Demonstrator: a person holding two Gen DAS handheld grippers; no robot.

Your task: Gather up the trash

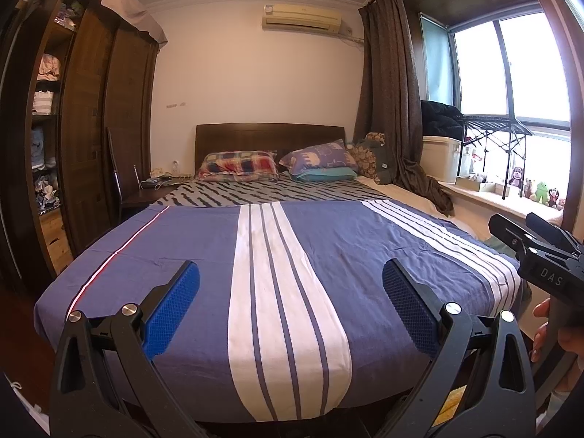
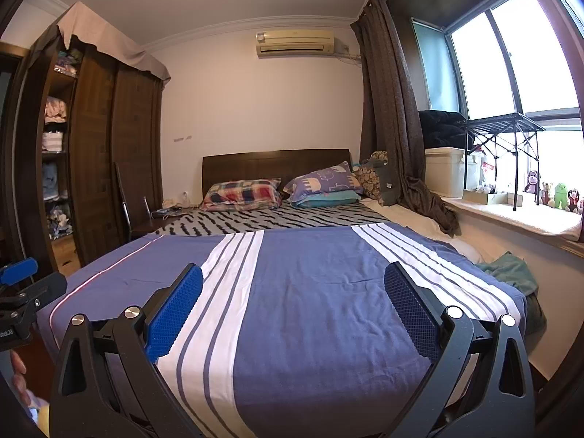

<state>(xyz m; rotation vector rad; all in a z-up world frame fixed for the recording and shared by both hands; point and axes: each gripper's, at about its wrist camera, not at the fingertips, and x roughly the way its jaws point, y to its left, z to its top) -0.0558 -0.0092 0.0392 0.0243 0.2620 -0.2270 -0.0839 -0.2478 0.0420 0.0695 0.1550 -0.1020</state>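
My left gripper (image 1: 291,273) is open and empty, held above the foot of a bed with a blue, white-striped cover (image 1: 328,241). My right gripper (image 2: 293,277) is open and empty too, over the same cover (image 2: 310,273). The right gripper's body shows at the right edge of the left wrist view (image 1: 540,255); the left gripper's body shows at the left edge of the right wrist view (image 2: 22,292). I see no clear piece of trash. Small items lie on the bedside table (image 1: 160,180), too small to tell.
Two pillows (image 1: 237,166) lie against the wooden headboard. A dark wardrobe (image 1: 91,127) with open shelves stands left. A curtain (image 1: 394,109), a white box, a black folding rack and plush toys (image 1: 540,189) line the window sill right. A green cloth (image 2: 511,273) lies beside the bed.
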